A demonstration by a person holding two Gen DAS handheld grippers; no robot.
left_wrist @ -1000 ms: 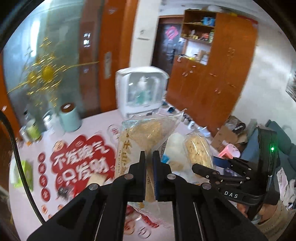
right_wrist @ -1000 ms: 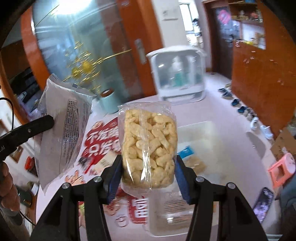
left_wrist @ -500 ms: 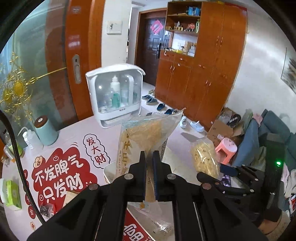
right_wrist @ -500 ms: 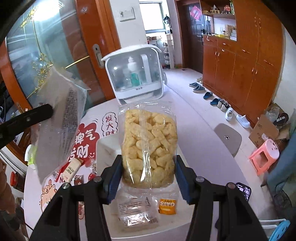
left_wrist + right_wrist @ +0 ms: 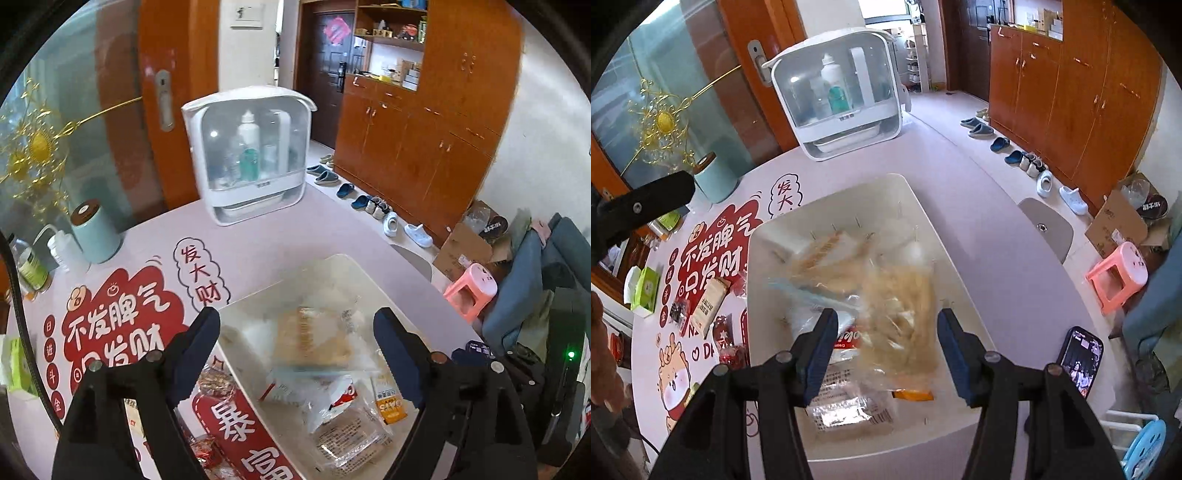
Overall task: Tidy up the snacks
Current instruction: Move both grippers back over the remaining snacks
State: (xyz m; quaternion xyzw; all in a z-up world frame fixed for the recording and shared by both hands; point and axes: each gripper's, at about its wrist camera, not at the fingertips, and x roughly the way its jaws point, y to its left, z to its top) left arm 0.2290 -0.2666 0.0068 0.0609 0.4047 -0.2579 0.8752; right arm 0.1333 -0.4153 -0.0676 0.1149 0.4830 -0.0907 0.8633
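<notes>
A white rectangular bin (image 5: 916, 206) is sitting on the round table (image 5: 979, 221), partly over the red printed mat (image 5: 122, 317), and it is holding the snacks. In the right wrist view a clear bag of pale puffed pieces (image 5: 899, 314) is showing motion-blurred over the middle of the bin, between the blue pads of the right gripper (image 5: 886, 343); the pads are standing clear of it on both sides and the jaws are opening. Beside it a flat bag of tan wafers (image 5: 820, 258) is lying blurred toward the bin's far left side. Nearer the camera, a clear packet with printed text (image 5: 849, 402), a red-and-white wrapper (image 5: 846, 338) and an orange sachet (image 5: 912, 395) are resting on the bin floor.

The left gripper (image 5: 295, 350) is hanging over the same bin with its jaws opening wide and nothing between them; the wafer bag (image 5: 312, 339) is smeared below, so whether it is already resting is impossible to tell.

Behind the bin, a white cabinet with a clear front (image 5: 251, 155) is holding bottles, their labels unreadable. Small wrapped snacks (image 5: 709, 306) are still lying on the mat outside the bin, too small to identify. A phone (image 5: 1080, 354) is lying at the table edge on the right, and a mint canister (image 5: 96, 232) is standing at the far left.
</notes>
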